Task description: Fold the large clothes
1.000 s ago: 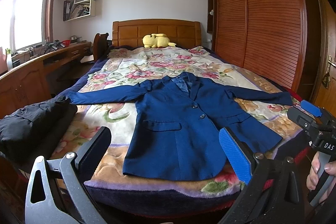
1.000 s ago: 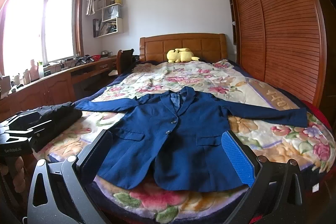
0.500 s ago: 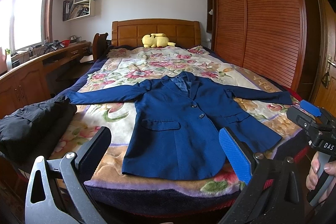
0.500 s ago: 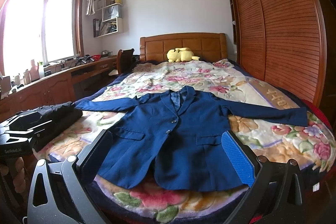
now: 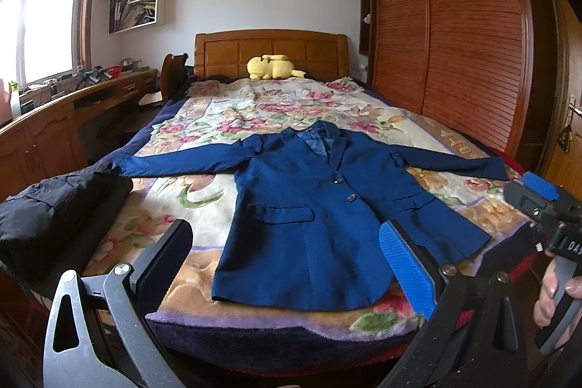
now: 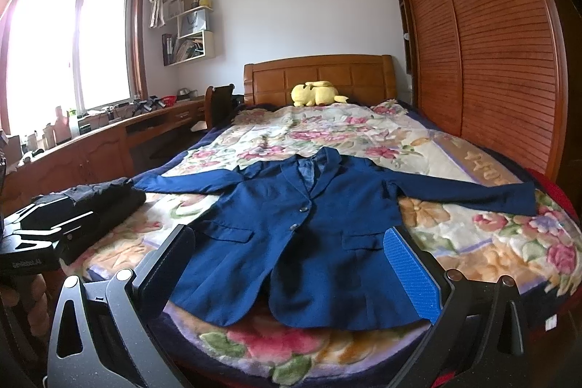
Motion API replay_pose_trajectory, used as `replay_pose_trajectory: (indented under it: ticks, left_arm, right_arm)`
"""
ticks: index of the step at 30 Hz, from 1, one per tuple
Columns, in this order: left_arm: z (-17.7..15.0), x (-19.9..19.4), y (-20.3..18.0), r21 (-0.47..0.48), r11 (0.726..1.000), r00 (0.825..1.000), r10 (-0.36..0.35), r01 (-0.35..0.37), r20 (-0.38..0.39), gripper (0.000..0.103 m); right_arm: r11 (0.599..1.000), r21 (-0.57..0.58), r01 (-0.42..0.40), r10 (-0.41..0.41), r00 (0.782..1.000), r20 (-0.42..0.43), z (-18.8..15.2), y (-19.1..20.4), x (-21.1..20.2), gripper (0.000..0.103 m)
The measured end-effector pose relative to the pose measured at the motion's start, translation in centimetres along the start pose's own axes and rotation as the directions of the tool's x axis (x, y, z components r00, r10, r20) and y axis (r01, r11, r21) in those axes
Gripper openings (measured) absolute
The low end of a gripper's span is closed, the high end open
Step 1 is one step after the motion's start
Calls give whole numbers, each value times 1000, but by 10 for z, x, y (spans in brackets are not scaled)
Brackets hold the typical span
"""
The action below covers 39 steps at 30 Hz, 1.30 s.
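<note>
Blue suit jacket (image 5: 313, 220) lies flat on the bed (image 5: 254, 326), ahead of both grippers. Left gripper (image 5: 283, 264) & right gripper (image 6: 291, 273): jaws spread, holding nothing. Jacket prob. soft, floppy, a bit heavy; best pinch a sleeve end.

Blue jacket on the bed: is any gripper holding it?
No. The blue jacket lies flat on the bed; the left gripper and right gripper are open, holding nothing.

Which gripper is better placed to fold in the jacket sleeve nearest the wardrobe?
Right, probably. In the left wrist view the right gripper hovers beside that sleeve of the jacket, jaws open. The left gripper sits back at the hem, across the jacket.
</note>
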<state>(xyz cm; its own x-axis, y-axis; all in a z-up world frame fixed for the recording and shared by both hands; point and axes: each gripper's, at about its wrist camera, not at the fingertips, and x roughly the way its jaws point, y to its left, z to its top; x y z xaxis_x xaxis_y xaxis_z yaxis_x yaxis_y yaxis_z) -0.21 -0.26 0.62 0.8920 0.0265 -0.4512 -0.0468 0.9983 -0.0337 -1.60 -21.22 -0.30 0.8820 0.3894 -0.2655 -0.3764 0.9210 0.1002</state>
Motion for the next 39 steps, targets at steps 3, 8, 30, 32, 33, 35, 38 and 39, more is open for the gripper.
replay_pose_trajectory:
  ticks: [3, 8, 30, 32, 33, 35, 38, 39]
  left_arm:
    - [-4, 9, 7, -19, 1000, 1000, 6, -7, -17, 103]
    - [-10, 26, 22, -35, 999, 998, 40, -41, -43, 103]
    - [-23, 145, 113, -33, 980, 968, 190, -198, -164, 103]
    - [-22, 155, 120, -37, 980, 967, 188, -197, -174, 103]
    - [-20, 161, 125, -38, 979, 965, 190, -199, -180, 103]
    - [-17, 169, 131, -32, 978, 964, 198, -207, -178, 103]
    - [-9, 180, 136, 18, 975, 959, 221, -221, -179, 103]
    - [-6, 184, 138, 34, 974, 957, 227, -225, -180, 103]
  right_arm:
    - [1000, -2, 2, -2, 1000, -5, 0, 0, 3, 103]
    - [1000, -12, 2, -2, 1000, -19, 0, 1, 12, 103]
    - [976, -146, -159, 132, 975, -177, 2, 12, 142, 103]
    - [969, -178, -169, 133, 971, -198, 7, 15, 156, 103]
    - [967, -182, -180, 141, 968, -208, 11, 15, 163, 103]
    - [963, -174, -207, 165, 960, -228, 18, 16, 176, 103]
    - [959, -184, -216, 169, 955, -243, 27, 20, 194, 103]
    - [958, -190, -216, 166, 955, -247, 30, 22, 200, 103]
